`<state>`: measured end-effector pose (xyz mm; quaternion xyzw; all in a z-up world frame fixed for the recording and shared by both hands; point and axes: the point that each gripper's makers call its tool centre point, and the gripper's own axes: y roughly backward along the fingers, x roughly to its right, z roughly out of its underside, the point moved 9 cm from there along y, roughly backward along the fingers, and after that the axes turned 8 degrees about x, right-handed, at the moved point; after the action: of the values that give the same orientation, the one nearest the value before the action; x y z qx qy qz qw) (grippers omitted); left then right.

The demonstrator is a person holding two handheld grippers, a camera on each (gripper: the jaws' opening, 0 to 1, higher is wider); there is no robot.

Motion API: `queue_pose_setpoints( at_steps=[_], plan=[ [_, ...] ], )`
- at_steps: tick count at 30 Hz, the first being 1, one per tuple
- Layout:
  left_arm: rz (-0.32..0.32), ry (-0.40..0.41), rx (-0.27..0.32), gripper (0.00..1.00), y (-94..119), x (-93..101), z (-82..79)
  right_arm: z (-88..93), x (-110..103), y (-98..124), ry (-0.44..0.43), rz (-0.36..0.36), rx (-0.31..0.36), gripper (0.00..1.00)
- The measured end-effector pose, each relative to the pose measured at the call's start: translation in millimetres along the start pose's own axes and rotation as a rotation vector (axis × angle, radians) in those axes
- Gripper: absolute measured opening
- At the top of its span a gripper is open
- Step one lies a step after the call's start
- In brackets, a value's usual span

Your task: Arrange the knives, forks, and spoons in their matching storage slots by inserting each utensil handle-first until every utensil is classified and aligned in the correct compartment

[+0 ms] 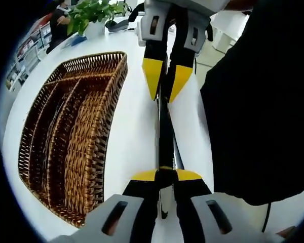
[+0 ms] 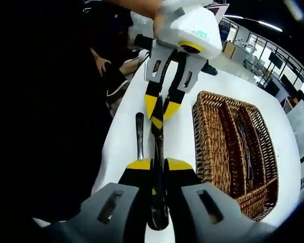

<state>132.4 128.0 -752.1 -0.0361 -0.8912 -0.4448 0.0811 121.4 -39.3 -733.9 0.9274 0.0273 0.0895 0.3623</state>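
Both tools face each other along the white counter [image 1: 137, 126], each closed on an opposite end of one dark utensil [image 1: 164, 136] lying lengthwise between them. In the left gripper view, the left tool [image 1: 166, 174] clamps the near end and the right tool [image 1: 166, 83] comes down from the top, its yellow tips pinched on the far end. In the right gripper view, the right tool [image 2: 158, 164] grips the utensil [image 2: 157, 136] and the left tool [image 2: 161, 109] meets it from above. A second dark utensil [image 2: 140, 134] lies just beside, on the counter strip toward the person's dark clothing [image 1: 258, 101]. The wicker tray [image 1: 71, 136] with lengthwise compartments sits near on the other side, with open counter between. A potted plant [image 1: 93, 12] stands beyond the tray.
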Motion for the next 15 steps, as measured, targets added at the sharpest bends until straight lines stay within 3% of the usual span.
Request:
queue_pose_setpoints(
  at_steps=[3, 4, 5, 13, 15],
  plan=[
    [-0.022, -0.029, 0.030, 0.06, 6.5, -1.3, -5.9, 3.4, 2.8, 3.0, -0.025, 0.006, -0.007, 0.05],
    [-0.028, -0.033, 0.033, 0.00, 9.2, -1.7, -7.6, 4.3, 3.6, 3.6, -0.026, 0.012, -0.008, 0.02],
    [-0.055, -0.027, 0.068, 0.00, 11.5, -5.2, -16.2, 13.7, 1.8, 4.5, -0.088, 0.038, -0.039, 0.02],
    [-0.080, -0.085, 0.092, 0.00, 25.6, -7.4, -23.6, 14.9, 5.0, 1.2, -0.065, 0.052, -0.052, 0.03],
    [-0.077, -0.089, 0.102, 0.00, 25.9, -7.0, -26.7, 16.9, 4.5, 0.2, -0.103, 0.046, -0.066, 0.02]
  ],
)
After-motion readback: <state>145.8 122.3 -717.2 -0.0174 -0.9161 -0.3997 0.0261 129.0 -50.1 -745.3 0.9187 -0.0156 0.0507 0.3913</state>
